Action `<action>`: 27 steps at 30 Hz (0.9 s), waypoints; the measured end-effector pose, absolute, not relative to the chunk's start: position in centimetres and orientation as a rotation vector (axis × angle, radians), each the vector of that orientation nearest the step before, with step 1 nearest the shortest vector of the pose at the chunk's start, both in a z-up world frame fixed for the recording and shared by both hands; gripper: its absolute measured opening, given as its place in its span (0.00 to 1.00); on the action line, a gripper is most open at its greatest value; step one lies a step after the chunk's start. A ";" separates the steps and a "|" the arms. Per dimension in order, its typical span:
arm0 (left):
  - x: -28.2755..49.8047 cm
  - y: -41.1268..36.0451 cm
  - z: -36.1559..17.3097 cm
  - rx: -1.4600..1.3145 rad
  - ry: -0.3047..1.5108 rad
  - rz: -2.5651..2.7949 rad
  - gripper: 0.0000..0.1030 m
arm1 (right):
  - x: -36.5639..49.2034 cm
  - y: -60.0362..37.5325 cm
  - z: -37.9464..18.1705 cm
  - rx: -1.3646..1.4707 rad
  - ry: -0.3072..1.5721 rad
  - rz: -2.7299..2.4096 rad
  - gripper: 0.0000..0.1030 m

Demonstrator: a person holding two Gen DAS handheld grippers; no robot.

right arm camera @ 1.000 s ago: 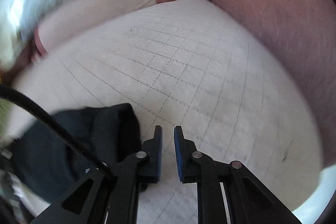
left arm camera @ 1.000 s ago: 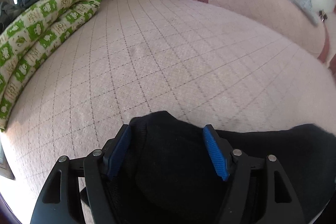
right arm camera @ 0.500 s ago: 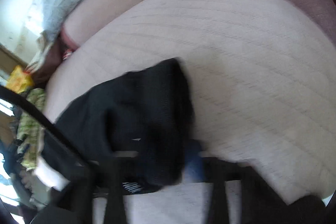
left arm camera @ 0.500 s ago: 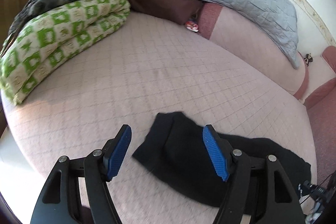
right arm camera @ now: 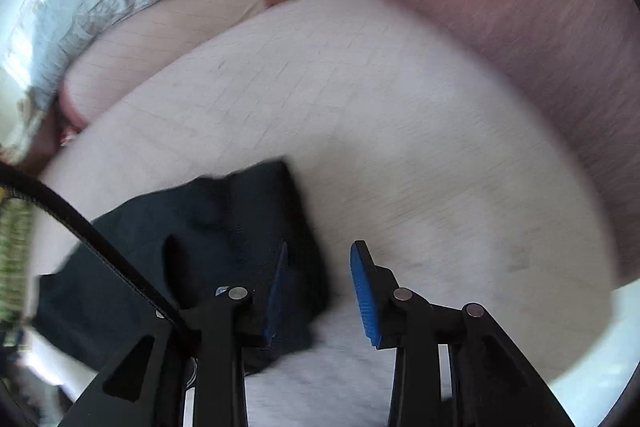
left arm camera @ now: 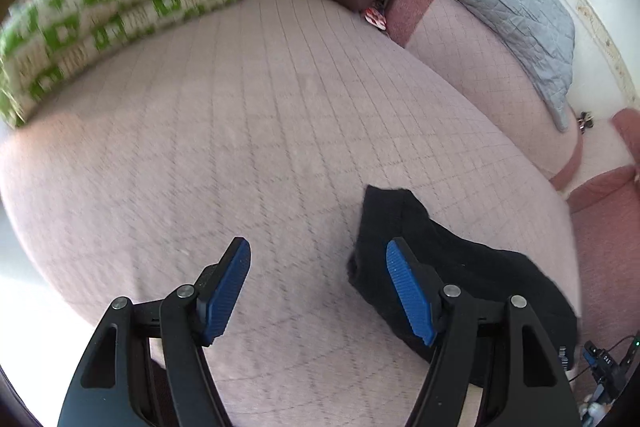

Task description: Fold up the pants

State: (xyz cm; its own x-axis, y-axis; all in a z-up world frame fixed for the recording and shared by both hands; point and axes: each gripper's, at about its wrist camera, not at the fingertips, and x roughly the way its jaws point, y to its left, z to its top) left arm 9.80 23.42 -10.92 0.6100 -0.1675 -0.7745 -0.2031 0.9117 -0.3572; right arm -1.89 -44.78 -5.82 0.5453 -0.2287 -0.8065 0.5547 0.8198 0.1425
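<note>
Both grippers (left arm camera: 318,291) (right arm camera: 320,291) tilted over pants (left arm camera: 460,267)

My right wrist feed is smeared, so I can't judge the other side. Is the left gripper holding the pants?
Observer: No. The left gripper is open, with only the pink bedcover showing between its pads.
Operator: Where are the pants relative to it?
Observer: The black pants lie flat on the cover to its right, partly hidden behind its right finger.
Operator: Anything else on the bed over there?
Observer: A folded green-patterned quilt lies along the cover's far left side, well apart from the pants.
</note>
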 end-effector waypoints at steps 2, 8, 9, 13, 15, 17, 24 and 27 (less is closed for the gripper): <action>10.4 22.9 -12.1 -0.480 0.940 -0.036 0.69 | -2.4 -43.3 -3.0 0.371 0.813 -0.486 0.52; 12.9 20.4 -15.3 -0.555 0.957 -0.174 0.71 | 2.9 -35.0 -0.4 0.362 0.814 -0.060 0.53; 13.2 19.9 -15.1 -0.534 0.944 -0.177 0.70 | 4.2 -33.4 -0.5 0.355 0.834 -0.003 0.53; 13.4 18.3 -15.1 -0.506 0.982 -0.245 0.23 | 10.3 -25.7 -1.1 0.296 0.901 0.263 0.53; 12.3 18.4 -14.7 -0.518 0.960 -0.254 0.23 | 13.7 -21.0 -1.6 0.250 0.945 0.374 0.53; 10.9 18.7 -14.4 -0.540 0.935 -0.262 0.24 | 17.5 -15.5 -2.9 0.201 1.018 0.496 0.56; 9.0 20.4 -15.4 -0.585 0.926 -0.230 0.43 | 24.2 -1.5 -7.9 -0.047 1.195 0.667 0.63; 8.7 21.6 -15.8 -0.652 0.911 -0.249 0.43 | 25.1 3.2 -10.2 -0.182 1.264 0.713 0.65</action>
